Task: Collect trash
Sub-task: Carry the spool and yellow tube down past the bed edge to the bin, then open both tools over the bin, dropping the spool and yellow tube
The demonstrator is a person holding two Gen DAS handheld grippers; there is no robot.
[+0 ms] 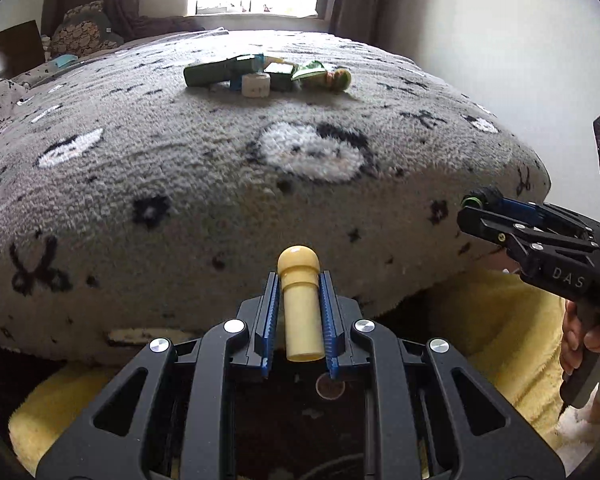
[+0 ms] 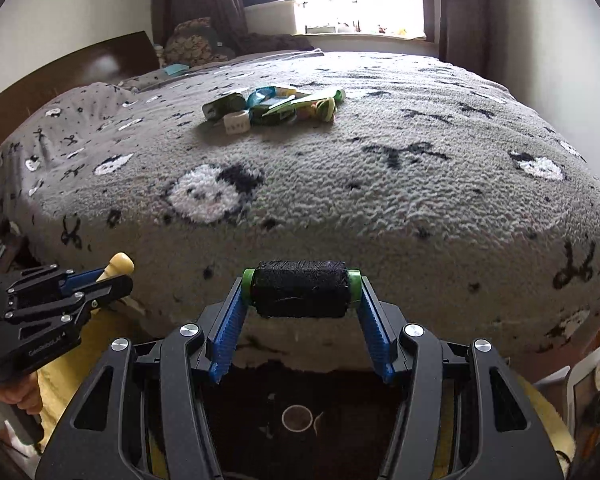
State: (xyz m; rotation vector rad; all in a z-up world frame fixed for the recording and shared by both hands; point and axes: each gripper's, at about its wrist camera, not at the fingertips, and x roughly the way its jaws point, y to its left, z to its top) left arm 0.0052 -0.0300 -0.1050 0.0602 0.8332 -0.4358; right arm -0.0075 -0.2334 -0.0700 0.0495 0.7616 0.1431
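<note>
On the left side we held the left gripper (image 1: pixel 298 280) squeezed tight on a small yellow tube (image 1: pixel 301 304) with a round cap, the tube lying lengthwise between the blue fingers (image 1: pixel 269 320) and its cap poking out past the tips. From the right wrist view we saw that same gripper low at the left edge, with a hand (image 2: pixel 15 394) wrapped around its handle. Ahead of both tools stretched the bed, covered by a shaggy grey blanket (image 1: pixel 179 168) with white faces and black bows. Far up the blanket, near its middle, lay the pile of trash (image 1: pixel 267 74): green wrappers, a dark green packet, a small white roll and a bit of blue, all touching one another and well apart from our tools. Further right we kept the right gripper (image 2: pixel 300 292) about half open, its fingers clamped on the two green ends of a spool of black thread (image 2: pixel 300 290) held crosswise at the fingertips. Below the bed edge showed some yellow fleece (image 1: pixel 500 332).
</note>
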